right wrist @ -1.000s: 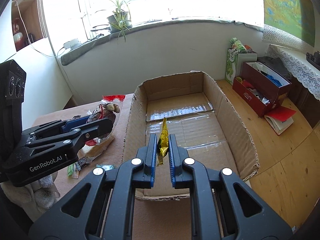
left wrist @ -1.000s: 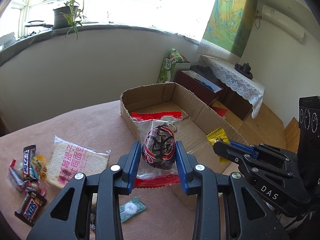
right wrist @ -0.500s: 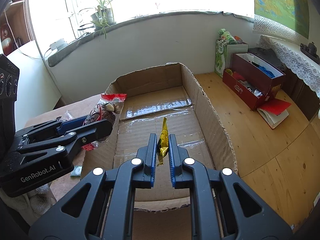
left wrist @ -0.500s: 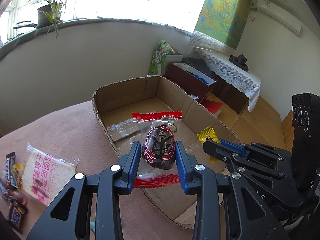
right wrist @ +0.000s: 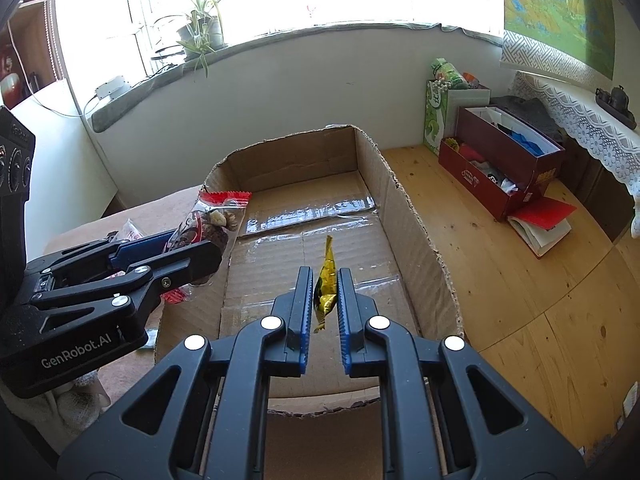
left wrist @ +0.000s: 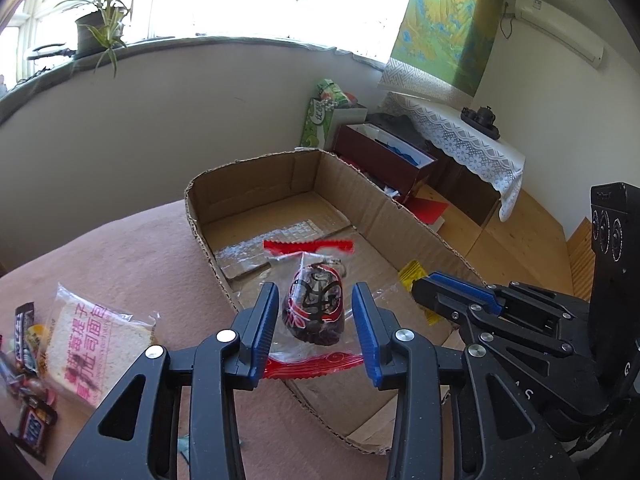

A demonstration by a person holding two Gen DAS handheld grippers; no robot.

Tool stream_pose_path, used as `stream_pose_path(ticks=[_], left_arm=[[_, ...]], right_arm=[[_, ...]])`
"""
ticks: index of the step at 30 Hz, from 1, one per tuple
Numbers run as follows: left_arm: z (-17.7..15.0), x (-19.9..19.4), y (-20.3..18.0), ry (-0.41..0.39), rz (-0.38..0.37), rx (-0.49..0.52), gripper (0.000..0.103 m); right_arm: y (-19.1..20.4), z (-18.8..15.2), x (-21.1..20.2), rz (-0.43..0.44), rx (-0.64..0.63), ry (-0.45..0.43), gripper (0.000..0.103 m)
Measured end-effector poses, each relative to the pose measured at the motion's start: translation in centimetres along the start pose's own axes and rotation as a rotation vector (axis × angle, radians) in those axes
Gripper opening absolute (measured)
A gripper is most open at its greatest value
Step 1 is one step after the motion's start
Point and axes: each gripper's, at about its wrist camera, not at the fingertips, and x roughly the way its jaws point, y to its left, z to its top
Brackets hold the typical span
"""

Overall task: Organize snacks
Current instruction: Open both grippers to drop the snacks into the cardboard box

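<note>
Left wrist: the left claw has just been opening, its pads now clear of the bun pack between them, over the box. Bread and bars left of it await.

Right wrist: the right claw pinches a gold sachet above the empty box floor.

Potted plant on windowsill; wall painting.

A: How does the left gripper stand?
B: Tilted downward, its jaws have just been opening, a clear snack bag loose between them.
A: And the right gripper?
B: Tilted downward too, jaws clamped on a yellow wrapper.
</note>
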Motion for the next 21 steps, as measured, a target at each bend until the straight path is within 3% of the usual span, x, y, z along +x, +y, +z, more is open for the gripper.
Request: stream_pose_path(ticks=[1, 2, 4, 21], left_arm=[[0.0, -0.1, 0.0, -0.003, 0.0, -0.001, 0.045], [0.0, -0.2, 0.1, -0.005, 0.003, -0.002, 0.045], [-0.1, -0.5, 0.2, -0.01, 0.002, -0.002, 0.045], [-1.4, -5.0, 2.5, -0.071, 0.009, -0.047, 0.045]], right_arm=[[0.0, 0.0, 0.0, -0.004, -0.001, 0.0, 0.017], [0.0, 0.0, -0.1, -0.01, 0.0, -0.001, 0.031], [0.0, -0.1, -0.4, -0.019, 0.002, -0.011, 0.047], [2.7, -0.8, -3.0, -0.014, -0.035, -0.047, 0.05]])
